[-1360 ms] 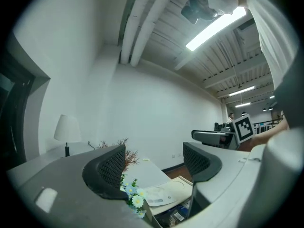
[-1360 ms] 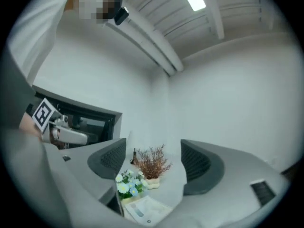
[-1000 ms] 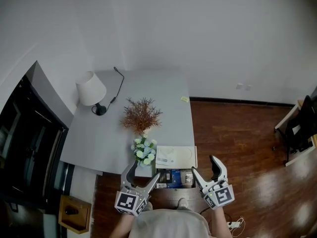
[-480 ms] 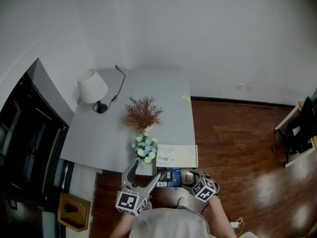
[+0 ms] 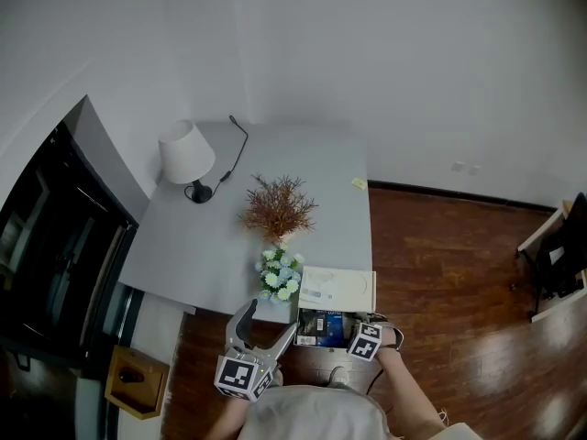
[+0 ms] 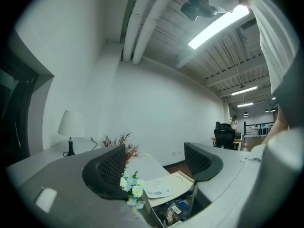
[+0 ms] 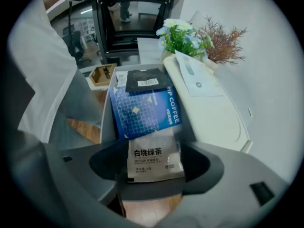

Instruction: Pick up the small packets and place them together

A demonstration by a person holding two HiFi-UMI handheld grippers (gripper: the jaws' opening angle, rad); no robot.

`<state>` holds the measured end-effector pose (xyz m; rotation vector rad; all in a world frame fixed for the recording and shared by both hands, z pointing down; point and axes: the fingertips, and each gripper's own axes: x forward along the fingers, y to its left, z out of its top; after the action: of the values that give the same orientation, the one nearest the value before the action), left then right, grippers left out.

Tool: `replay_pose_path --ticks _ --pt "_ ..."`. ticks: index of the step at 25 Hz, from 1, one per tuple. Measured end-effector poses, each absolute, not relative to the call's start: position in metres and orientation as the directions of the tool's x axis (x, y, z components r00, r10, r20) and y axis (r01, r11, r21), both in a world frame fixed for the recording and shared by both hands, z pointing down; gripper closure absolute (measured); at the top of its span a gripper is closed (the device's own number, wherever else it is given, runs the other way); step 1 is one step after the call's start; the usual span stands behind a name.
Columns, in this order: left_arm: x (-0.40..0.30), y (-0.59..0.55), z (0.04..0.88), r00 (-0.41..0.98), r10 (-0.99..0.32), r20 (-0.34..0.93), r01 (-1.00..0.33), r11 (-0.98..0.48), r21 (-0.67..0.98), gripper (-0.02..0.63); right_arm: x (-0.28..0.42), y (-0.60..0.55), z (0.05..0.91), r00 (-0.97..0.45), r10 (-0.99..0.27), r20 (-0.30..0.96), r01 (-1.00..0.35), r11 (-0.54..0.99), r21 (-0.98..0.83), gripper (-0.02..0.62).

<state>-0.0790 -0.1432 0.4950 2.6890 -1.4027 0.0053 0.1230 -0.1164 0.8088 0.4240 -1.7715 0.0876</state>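
Two tools in the head view: left gripper (image 5: 268, 324) and right gripper (image 5: 359, 335) hover at the table's (image 5: 202, 236) six o'clock edge. Left gripper view: jaws wide apart. Right gripper view: jaws wide, astride a white packet (image 7: 154, 160), with a blue coffee packet (image 7: 145, 110) at its twelve o'clock.

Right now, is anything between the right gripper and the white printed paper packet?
Nothing visible: the white printed paper packet lies between the open jaws of the right gripper, its far edge against a blue coffee packet.

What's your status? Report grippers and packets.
Left gripper open, empty. Right gripper open, astride the white tea packet, not yet gripped. Blue coffee packet right behind it; nothing blocking.
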Motion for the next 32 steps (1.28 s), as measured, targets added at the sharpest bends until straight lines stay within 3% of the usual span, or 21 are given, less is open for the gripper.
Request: replay_pose_path --ticks 8,11,16,22,32 --pt "-0.092 -0.142 0.500 0.544 -0.837 0.055 -0.838 -0.537 0.099 0.233 0.129 -0.118 0.830 -0.051 -0.277 0.959 -0.210 0.942 0.261 0.298" --pt "-0.094 -0.142 0.500 0.540 -0.840 0.054 -0.840 -0.533 0.099 0.234 0.131 -0.124 0.829 -0.039 -0.336 0.941 -0.236 0.918 0.318 0.364" --pt "-0.092 -0.143 0.500 0.544 -0.838 0.055 -0.838 -0.537 0.100 0.241 0.130 -0.128 0.820 -0.052 -0.382 0.923 -0.259 0.897 0.357 0.397" --pt "-0.086 -0.142 0.503 0.560 -0.826 0.061 -0.827 -0.553 0.103 0.241 0.129 -0.116 0.793 -0.106 -0.383 0.918 -0.348 0.879 0.327 0.410" --pt "-0.078 -0.146 0.505 0.577 -0.814 0.060 -0.814 -0.569 0.113 0.241 0.134 -0.108 0.749 -0.066 -0.461 0.885 -0.401 0.825 0.399 0.410"
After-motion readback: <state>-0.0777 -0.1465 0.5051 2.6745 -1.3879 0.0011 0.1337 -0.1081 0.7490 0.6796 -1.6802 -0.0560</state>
